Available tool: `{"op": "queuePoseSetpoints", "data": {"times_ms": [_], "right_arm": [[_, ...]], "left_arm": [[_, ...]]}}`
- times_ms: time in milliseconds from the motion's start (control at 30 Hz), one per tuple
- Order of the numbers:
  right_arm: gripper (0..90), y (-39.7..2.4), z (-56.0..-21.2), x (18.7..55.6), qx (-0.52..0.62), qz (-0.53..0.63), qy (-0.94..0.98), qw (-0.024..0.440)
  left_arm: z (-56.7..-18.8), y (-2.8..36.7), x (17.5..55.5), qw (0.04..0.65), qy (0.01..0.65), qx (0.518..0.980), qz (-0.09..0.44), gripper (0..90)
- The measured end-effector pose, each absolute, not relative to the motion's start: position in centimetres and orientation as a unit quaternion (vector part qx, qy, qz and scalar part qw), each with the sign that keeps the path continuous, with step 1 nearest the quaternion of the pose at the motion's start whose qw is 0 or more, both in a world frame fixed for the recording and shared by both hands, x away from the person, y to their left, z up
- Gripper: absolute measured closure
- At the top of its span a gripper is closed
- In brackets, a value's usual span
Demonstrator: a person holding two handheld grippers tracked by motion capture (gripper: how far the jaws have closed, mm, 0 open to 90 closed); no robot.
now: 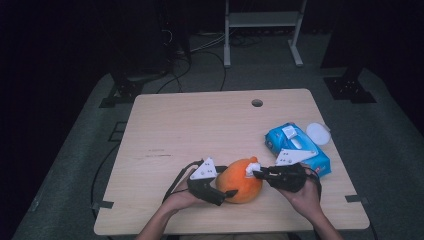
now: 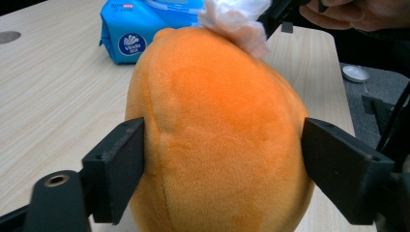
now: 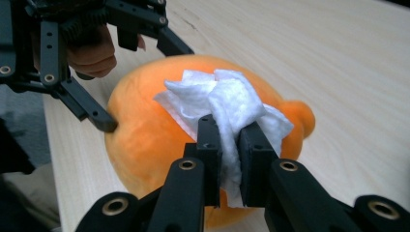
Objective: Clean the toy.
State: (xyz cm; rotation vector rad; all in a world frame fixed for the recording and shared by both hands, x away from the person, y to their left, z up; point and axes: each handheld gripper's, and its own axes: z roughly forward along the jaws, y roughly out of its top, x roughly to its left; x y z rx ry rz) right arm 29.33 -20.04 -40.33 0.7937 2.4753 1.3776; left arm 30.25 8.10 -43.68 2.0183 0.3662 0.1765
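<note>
Left gripper (image 2: 222,179) jaws bracket orange plush (image 2: 217,125); right gripper (image 3: 231,159) pinches white wipe (image 3: 227,104); table (image 1: 200,125) far half free.

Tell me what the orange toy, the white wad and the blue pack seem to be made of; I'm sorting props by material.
The orange toy looks like soft plush: matte, short fuzzy pile with stitched seams. The white wad seems to be a wet wipe or tissue: thin, crumpled, fibrous. The blue pack appears to be glossy plastic film, printed, likely wipes. All rest on a table with a pale wood-grain, probably laminate, top.
</note>
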Motion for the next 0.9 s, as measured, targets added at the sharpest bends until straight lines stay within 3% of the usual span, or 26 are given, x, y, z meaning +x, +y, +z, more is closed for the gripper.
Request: {"op": "queuePoseSetpoints", "data": {"times_ms": [67, 167, 300, 367, 467, 667, 833, 900], "right_arm": [[80.4, -20.3, -40.5, 29.4, 0.271, 0.467, 0.837, 0.09], [80.4, -19.9, -40.6, 28.6, 0.259, 0.468, 0.842, 0.075], [80.5, -18.5, -40.8, 27.7, 0.224, 0.462, 0.857, 0.05], [80.6, -17.9, -40.2, 27.3, 0.216, 0.452, 0.861, 0.084], [80.7, -18.4, -39.7, 27.8, 0.228, 0.472, 0.847, 0.089], [80.5, -20.0, -39.5, 28.8, 0.262, 0.482, 0.828, 0.115], [80.4, -20.8, -40.1, 29.1, 0.272, 0.476, 0.831, 0.095], [80.7, -20.4, -40.1, 28.7, 0.267, 0.474, 0.834, 0.091]], "left_arm": [[-43.8, 8.1, 30.6, 0.51, 0.176, 0.84, 0.059, 11.2], [-43.8, 8.2, 30.8, 0.497, 0.199, 0.844, 0.03, 14.6], [-43.2, 8.1, 30.4, 0.49, 0.167, 0.853, 0.07, 31.1], [-43.0, 8.0, 30.1, 0.488, 0.147, 0.856, 0.092, 34.6], [-43.0, 7.6, 29.6, 0.482, 0.118, 0.861, 0.115, 35.8], [-43.1, 7.6, 29.5, 0.488, 0.096, 0.859, 0.119, 34.8], [-43.7, 7.6, 30.1, 0.51, 0.119, 0.845, 0.107, 14.0], [-43.9, 7.5, 30.1, 0.511, 0.127, 0.845, 0.095, 18.1]]}}
